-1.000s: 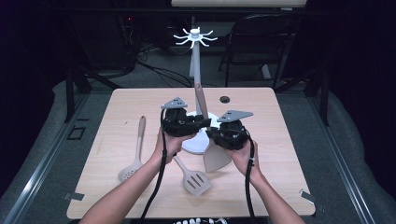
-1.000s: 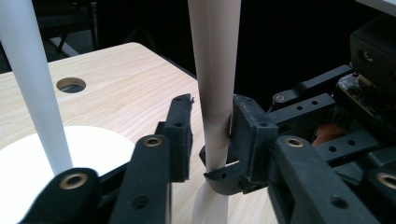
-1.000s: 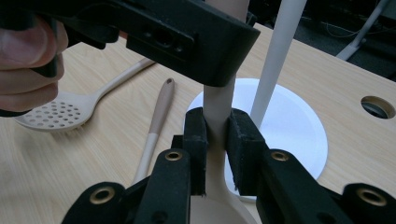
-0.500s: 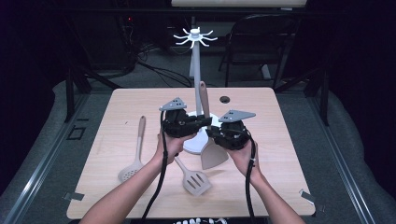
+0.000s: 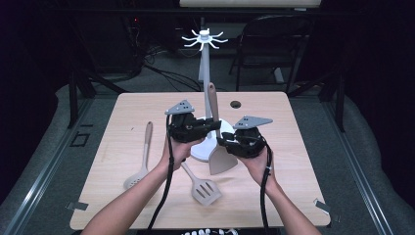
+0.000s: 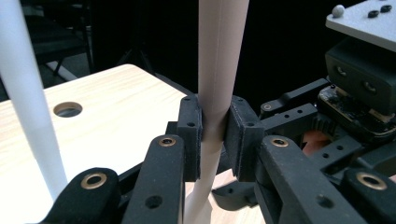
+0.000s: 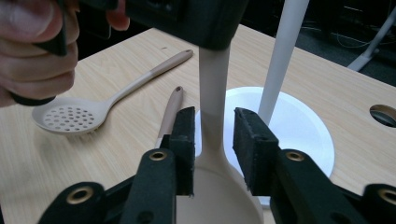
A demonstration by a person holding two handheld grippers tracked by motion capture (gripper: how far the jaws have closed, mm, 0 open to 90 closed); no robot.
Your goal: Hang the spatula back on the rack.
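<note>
The spatula (image 5: 215, 128) stands upright above the desk (image 5: 303, 147), beside the white stand (image 5: 204, 68). The left gripper (image 6: 214, 128) fingers (image 6: 190, 126) clamp its handle. The right gripper (image 7: 214, 135) fingers (image 7: 250, 140), just opening, flank the neck without contact.

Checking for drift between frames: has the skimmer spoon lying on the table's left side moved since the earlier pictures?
No. The skimmer spoon lies at the same spot and angle relative to the table edge as before.
</note>
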